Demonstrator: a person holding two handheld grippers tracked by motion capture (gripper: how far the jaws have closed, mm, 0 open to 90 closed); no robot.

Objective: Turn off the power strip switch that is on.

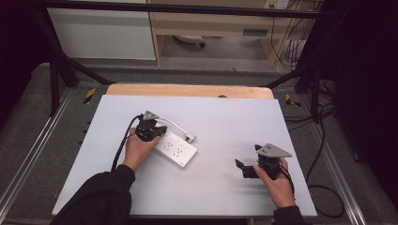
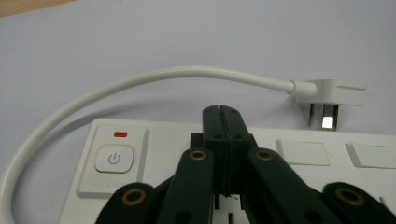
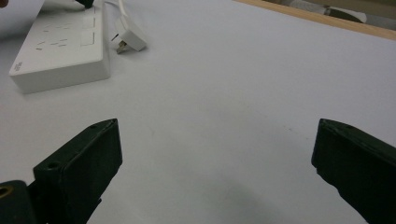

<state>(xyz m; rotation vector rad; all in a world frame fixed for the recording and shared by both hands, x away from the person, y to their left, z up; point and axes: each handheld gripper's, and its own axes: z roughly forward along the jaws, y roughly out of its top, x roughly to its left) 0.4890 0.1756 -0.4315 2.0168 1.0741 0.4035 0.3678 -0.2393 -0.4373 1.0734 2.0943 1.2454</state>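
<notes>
A white power strip lies left of the middle of the bench, set at a slant, its far-left end under the left tongs. In the left gripper view its top shows a square power button with a small red light above it, and flat white covers farther along. In the right gripper view rows of socket slots mark its top. A white cord leaves the strip's far-left end, curves away in a loop and ends in a flat plug whose metal pins show; the plug lies on the bench just beside the strip's far edge.

The left tongs are pressed fully together, with no gap between the jaws and nothing between them, and sit over the strip beside the button; whether they touch it I cannot tell. The right tongs stand wide apart and hold nothing, low over bare bench at the near right, well apart from the strip. A black cable trails from the left tongs toward the near edge.

The bench top is pale, with a wooden strip along its far edge.
</notes>
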